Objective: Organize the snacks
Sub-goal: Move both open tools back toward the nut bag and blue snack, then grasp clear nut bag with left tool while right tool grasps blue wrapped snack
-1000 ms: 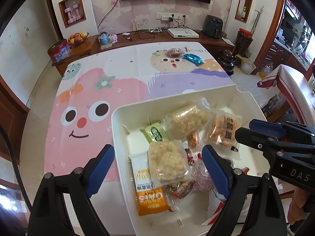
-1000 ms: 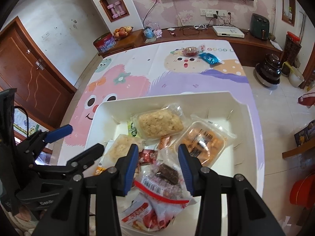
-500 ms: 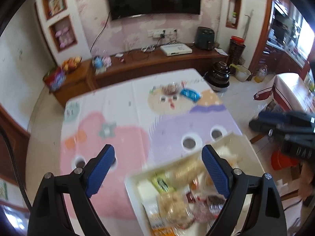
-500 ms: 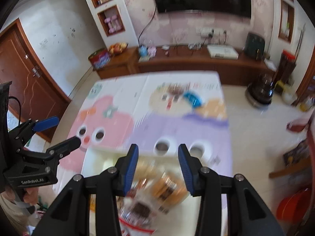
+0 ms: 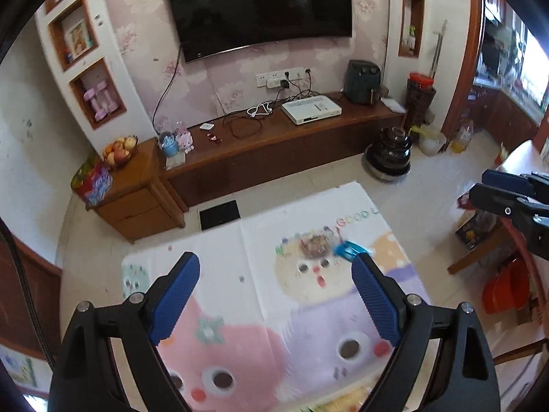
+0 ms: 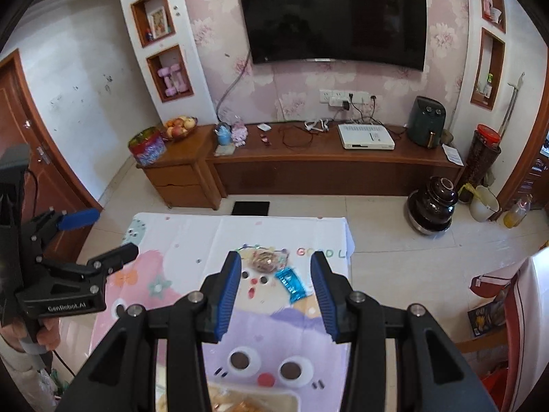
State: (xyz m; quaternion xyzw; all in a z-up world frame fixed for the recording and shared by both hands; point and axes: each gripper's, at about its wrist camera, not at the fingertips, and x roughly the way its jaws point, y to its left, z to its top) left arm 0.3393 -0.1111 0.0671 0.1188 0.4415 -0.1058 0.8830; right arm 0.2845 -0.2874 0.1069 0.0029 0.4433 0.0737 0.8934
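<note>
Two snacks lie at the far end of the cartoon tablecloth (image 6: 178, 240): a brown snack in clear wrap (image 6: 264, 260) and a blue packet (image 6: 291, 283) beside it. They also show in the left wrist view, the brown snack (image 5: 314, 243) and the blue packet (image 5: 350, 250). My right gripper (image 6: 276, 293) is open and empty, high above the table, framing both snacks. My left gripper (image 5: 274, 300) is open and empty, also raised. The white snack bin's far rim (image 6: 240, 386) with packets (image 6: 236, 403) inside shows at the bottom edge.
A wooden TV bench (image 6: 326, 161) with a router, cables and an air fryer (image 6: 426, 125) stands beyond the table. A dark jar (image 6: 433, 206) sits on the floor to the right. The left gripper (image 6: 99, 240) shows at the left of the right wrist view.
Both grippers have lifted and tilted up from over the snack bin; the bin has slid almost out of view and the far end of the table with two snacks is now centred.
</note>
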